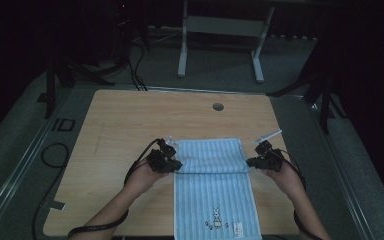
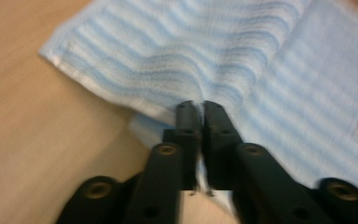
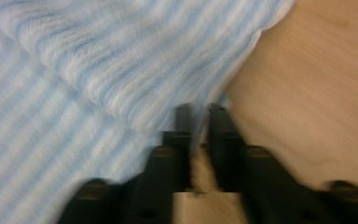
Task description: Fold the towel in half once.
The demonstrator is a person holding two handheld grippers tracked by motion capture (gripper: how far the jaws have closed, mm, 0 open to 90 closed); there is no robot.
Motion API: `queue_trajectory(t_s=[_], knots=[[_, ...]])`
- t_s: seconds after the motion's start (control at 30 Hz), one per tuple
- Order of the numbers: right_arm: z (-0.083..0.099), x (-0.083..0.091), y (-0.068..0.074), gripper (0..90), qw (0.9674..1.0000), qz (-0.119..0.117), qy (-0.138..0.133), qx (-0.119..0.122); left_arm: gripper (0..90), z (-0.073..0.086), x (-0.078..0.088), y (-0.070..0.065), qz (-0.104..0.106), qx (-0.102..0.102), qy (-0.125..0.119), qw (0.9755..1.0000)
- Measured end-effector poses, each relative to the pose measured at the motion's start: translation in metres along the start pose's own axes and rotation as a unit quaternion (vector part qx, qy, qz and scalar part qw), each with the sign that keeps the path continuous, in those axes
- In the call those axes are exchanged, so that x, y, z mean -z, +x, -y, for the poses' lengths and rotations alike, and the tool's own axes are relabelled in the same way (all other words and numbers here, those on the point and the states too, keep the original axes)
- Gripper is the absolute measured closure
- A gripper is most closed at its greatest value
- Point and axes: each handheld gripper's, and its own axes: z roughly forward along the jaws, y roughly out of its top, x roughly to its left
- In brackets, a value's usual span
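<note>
A light blue striped towel point(image 1: 212, 192) lies on the wooden table point(image 1: 125, 120), its far end folded back toward me into a doubled band point(image 1: 210, 152). My left gripper point(image 1: 176, 164) is at the band's left edge and my right gripper point(image 1: 251, 161) at its right edge. In the left gripper view the jaws point(image 2: 200, 105) stand a narrow slit apart, with the puckered towel point(image 2: 168, 51) edge between them. In the blurred right gripper view the jaws point(image 3: 200, 109) stand slightly apart at the towel point(image 3: 112, 60) edge, beside bare wood.
The towel's near end carries a small embroidered rabbit point(image 1: 215, 218) and a label, and hangs at the table's front edge. A round cable hole point(image 1: 218, 106) sits at the far middle. A white desk frame point(image 1: 220, 27) and floor cables point(image 1: 52, 152) lie beyond the table.
</note>
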Motion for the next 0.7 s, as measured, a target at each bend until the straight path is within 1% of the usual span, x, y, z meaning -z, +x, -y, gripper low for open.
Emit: queue_trajectory(t_s=[0.03,0.1,0.13,0.17,0.23,0.33,0.37,0.4,0.47,0.5,0.53,0.57,0.6,0.63,0.7], knots=[[0.004,0.0,0.002,74.0,1.0,0.01,0.0,0.002,73.1,0.002,0.001,-0.002,0.0,-0.002,-0.003,1.0],[0.007,0.001,0.005,73.8,0.9998,0.019,-0.006,0.006,69.0,0.003,0.003,-0.004,0.001,-0.002,-0.011,0.9999],[0.007,0.001,0.006,75.9,0.9997,0.021,-0.007,0.008,69.1,0.002,0.003,-0.004,0.006,-0.004,-0.011,0.9999],[0.007,0.001,0.008,76.7,0.9998,0.019,-0.007,0.009,69.3,0.002,0.001,-0.006,0.005,-0.003,-0.014,0.9999],[0.004,-0.001,0.014,77.4,0.9997,0.015,-0.01,0.016,72.1,0.001,-0.007,-0.008,0.015,-0.006,-0.004,0.9999],[-0.001,-0.01,0.018,77.0,0.9996,0.011,-0.009,0.024,72.2,0.001,-0.023,-0.008,0.017,-0.008,0.015,0.9997],[-0.003,-0.014,0.018,76.8,0.9997,0.011,-0.004,0.02,72.2,0.002,-0.027,-0.007,0.018,-0.004,0.019,0.9997],[-0.004,-0.019,0.018,76.2,0.9998,0.01,0.002,0.017,72.1,0.003,-0.032,-0.006,0.015,-0.003,0.026,0.9995],[-0.005,-0.029,0.019,75.5,0.9998,0.005,0.016,0.015,72.1,0.006,-0.04,-0.002,0.005,-0.009,0.039,0.9992],[-0.005,-0.036,0.02,74.7,0.9994,0.003,0.026,0.021,72.2,0.007,-0.04,0.0,0.005,-0.009,0.037,0.9993],[-0.005,-0.04,0.021,74.9,0.9992,0.005,0.031,0.025,72.2,0.008,-0.04,0.002,0.004,-0.002,0.031,0.9995],[-0.006,-0.043,0.023,74.9,0.9992,0.01,0.026,0.031,72.3,0.007,-0.04,0.003,-0.002,-0.003,0.032,0.9995],[-0.007,-0.044,0.023,74.9,0.9993,0.009,0.023,0.029,72.2,0.006,-0.04,0.004,-0.009,-0.009,0.034,0.9994],[-0.009,-0.045,0.022,74.8,0.9994,0.007,0.024,0.025,72.3,0.006,-0.04,0.006,-0.014,-0.012,0.037,0.9991],[-0.014,-0.047,0.025,74.8,0.9992,0.011,0.026,0.026,72.2,0.005,-0.04,0.01,-0.019,-0.016,0.042,0.9988]])
